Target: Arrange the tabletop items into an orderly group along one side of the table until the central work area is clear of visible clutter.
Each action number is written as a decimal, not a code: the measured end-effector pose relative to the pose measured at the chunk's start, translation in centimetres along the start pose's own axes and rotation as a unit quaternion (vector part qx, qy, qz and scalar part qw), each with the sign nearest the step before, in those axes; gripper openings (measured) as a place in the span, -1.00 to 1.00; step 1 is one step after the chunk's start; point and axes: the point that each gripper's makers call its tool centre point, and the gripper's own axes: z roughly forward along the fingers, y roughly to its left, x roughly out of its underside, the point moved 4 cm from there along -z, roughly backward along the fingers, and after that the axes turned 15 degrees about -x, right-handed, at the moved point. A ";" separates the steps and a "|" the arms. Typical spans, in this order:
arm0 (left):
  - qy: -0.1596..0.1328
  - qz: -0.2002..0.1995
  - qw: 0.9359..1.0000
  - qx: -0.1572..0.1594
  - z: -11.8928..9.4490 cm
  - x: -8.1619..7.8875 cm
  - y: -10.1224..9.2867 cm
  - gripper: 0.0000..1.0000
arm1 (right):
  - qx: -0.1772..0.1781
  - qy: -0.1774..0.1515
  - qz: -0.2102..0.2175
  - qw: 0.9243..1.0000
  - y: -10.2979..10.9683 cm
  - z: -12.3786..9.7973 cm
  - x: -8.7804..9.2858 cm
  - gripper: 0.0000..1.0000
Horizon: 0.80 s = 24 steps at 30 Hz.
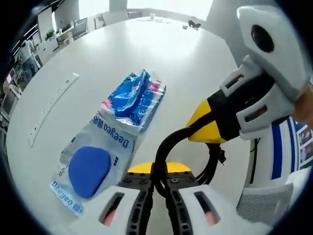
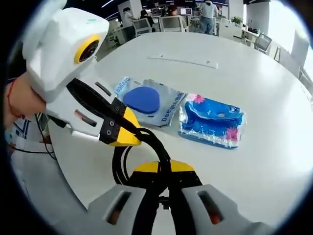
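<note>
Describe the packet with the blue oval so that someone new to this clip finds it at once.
On the big white round table lie two plastic packets side by side. The Deegeo packet is the clear one nearer the table's edge, lying flat. Its single dark blue oval pad sets it apart from the crumpled blue and pink packet beside it.

We see a large white round-edged worktop. Ahead and to the left of the left jaws lies a clear Deegeo packet with a blue oval pad inside, and just beyond it, touching, a clear packet of crumpled blue material. Farther left a long white strip lies flat. At the far edge sit small dark objects we cannot identify.
</note>
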 end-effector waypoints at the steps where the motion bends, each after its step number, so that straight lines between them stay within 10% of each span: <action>1: 0.001 0.000 1.000 0.001 0.1 0.0 0.0 -0.92 | 0.000 0.001 0.001 1.000 -0.2 0.0 0.0 -0.96; 24: 0.031 0.017 0.999 -0.001 3.4 -0.3 -0.5 -0.91 | -0.001 0.007 0.016 1.000 -2.8 1.8 1.8 -0.95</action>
